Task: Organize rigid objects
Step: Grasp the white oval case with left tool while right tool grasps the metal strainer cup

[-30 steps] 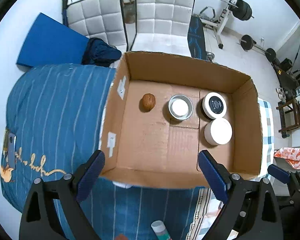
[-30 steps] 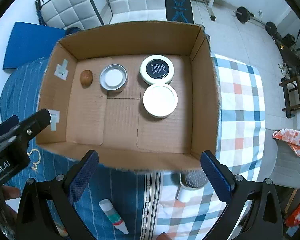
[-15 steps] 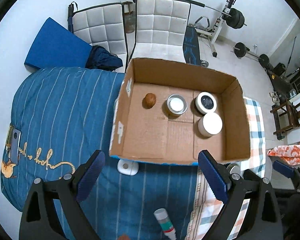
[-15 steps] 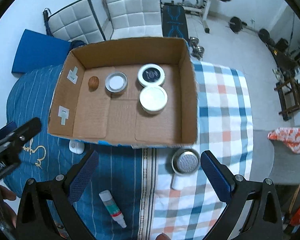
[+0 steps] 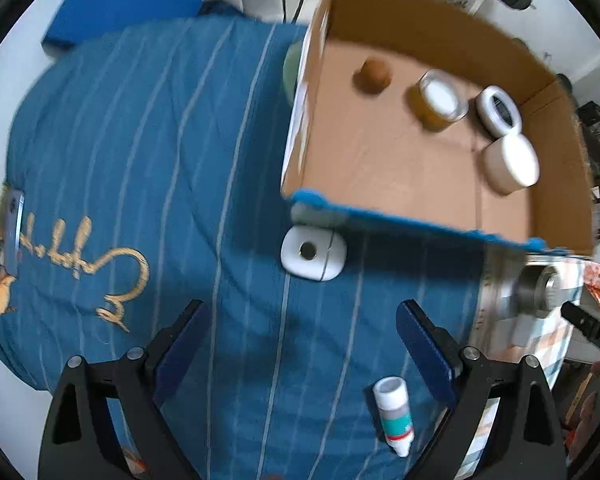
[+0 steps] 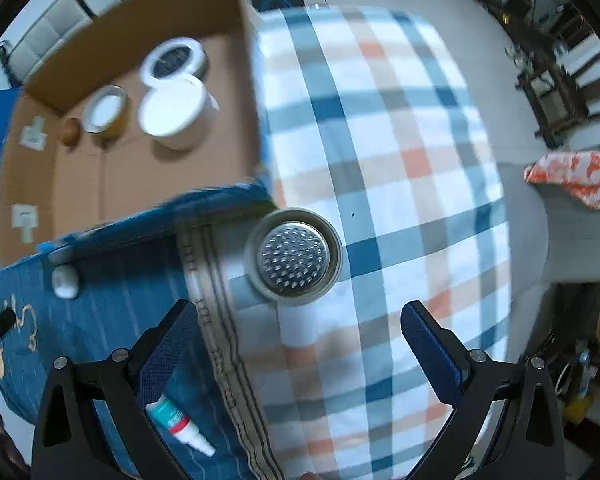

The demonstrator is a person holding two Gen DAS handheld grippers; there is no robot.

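Observation:
A cardboard box (image 5: 428, 20) on the bed holds a brown nut-like object (image 5: 371, 74), a glass jar (image 5: 440, 98) and two white round containers (image 5: 510, 164). My left gripper (image 5: 300, 336) is open and empty above the blue blanket, with a white rounded case (image 5: 314, 252) just ahead of it and a small glue tube (image 5: 394, 414) by its right finger. My right gripper (image 6: 296, 334) is open and empty, close over a white device with a perforated metal head (image 6: 294, 256) lying on the checked blanket. The box (image 6: 140, 28) shows at upper left there.
A phone (image 5: 10, 216) lies at the blue blanket's left edge. The glue tube (image 6: 178, 424) and white case (image 6: 65, 280) also show in the right wrist view. A patterned cloth (image 6: 576, 174) lies on a grey seat at right. Chairs and gym gear stand beyond the bed.
Both grippers have pulled back from over the box and dropped toward the bed. The left now faces the white case, the right faces the metal-headed device. Both stay open.

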